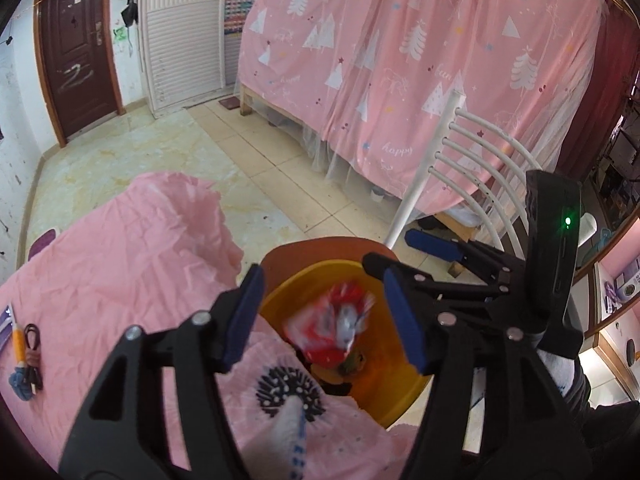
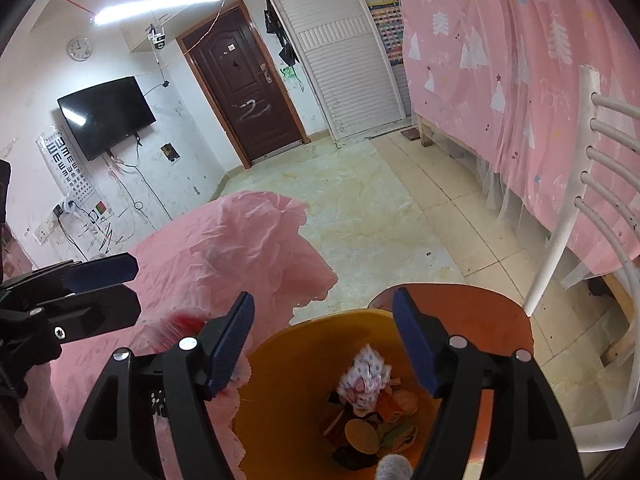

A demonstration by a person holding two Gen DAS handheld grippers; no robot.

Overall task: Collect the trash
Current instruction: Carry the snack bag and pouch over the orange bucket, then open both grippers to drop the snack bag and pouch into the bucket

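A yellow-orange bin point(image 1: 376, 376) stands on a round orange chair seat point(image 1: 320, 250), next to the pink-covered table. My left gripper point(image 1: 326, 320) is open above the bin. A blurred red and white wrapper point(image 1: 332, 328) is in the air between its fingers, over the bin mouth. My right gripper point(image 2: 324, 346) is open above the same bin point(image 2: 288, 364). A blurred white and pink wrapper point(image 2: 364, 376) is below it, over the trash point(image 2: 372, 424) in the bin. My right gripper shows in the left wrist view point(image 1: 416, 258), and my left gripper shows in the right wrist view point(image 2: 112, 284).
The table with its pink cloth point(image 1: 120, 264) holds a black hairbrush point(image 1: 290, 396), a cable point(image 1: 34, 348) and a pen point(image 1: 18, 340). A white chair back point(image 1: 460, 168) rises behind the bin. A pink curtained bed point(image 1: 400, 60) fills the right; tiled floor point(image 1: 160, 148) lies beyond.
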